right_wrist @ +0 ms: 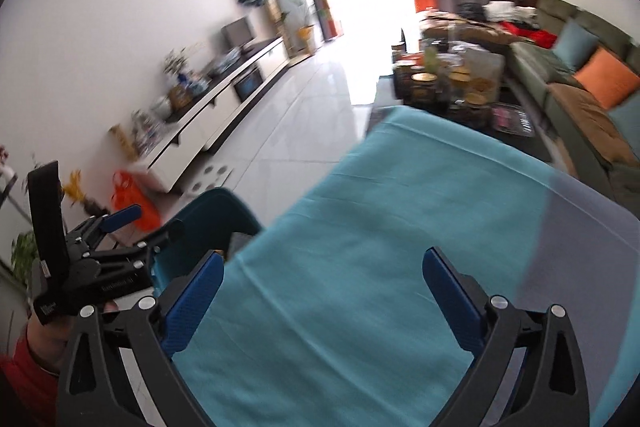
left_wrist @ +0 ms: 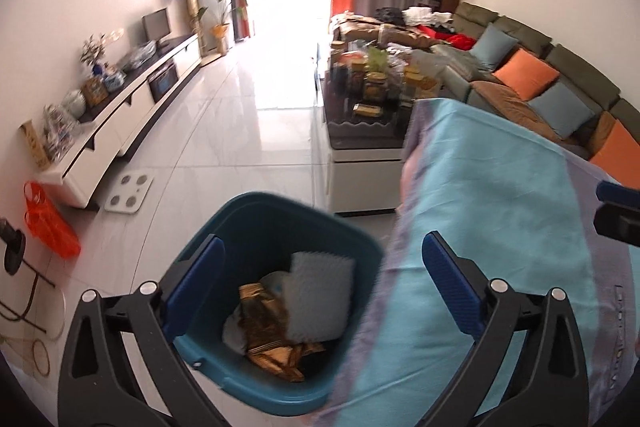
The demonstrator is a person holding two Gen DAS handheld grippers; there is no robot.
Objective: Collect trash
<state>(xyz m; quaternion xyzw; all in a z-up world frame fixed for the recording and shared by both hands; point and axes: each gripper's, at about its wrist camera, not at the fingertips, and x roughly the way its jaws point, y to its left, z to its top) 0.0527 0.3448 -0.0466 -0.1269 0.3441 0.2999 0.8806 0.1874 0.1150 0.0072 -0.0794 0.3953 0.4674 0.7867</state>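
Item: teal waste bin [left_wrist: 276, 307], standing on the tiled floor [left_wrist: 240, 131] hard against the bench [left_wrist: 480, 247], which is draped in a turquoise cloth with a lilac border. Contents, seen from the left wrist view: a pale grey ridged pad [left_wrist: 320, 297] at the bin's 1 o'clock, crumpled gold-and-brown wrappers [left_wrist: 268, 327] at its centre and 6 o'clock, and a pale scrap at 9 o'clock partly hidden beneath them. Left gripper [left_wrist: 320, 291]: jaws spread wide over the bin mouth, nothing between the pads. Right gripper [right_wrist: 320, 291]: jaws likewise spread wide above the cloth, nothing held; the bin shows at its 10 o'clock, with the left gripper and a red sleeve [right_wrist: 24, 371] at 9 o'clock. Status, as judged: several pieces already lie in the bin, and the visible stretch of cloth shows no loose litter. Outstanding: a crowded low table [left_wrist: 372, 87] at 12 o'clock carries jars and packets, too blurred to say what is rubbish; an orange bag [left_wrist: 50, 223] lies on the floor at 9 o'clock beside a white scale [left_wrist: 128, 193]. Whether these count as trash cannot be told.
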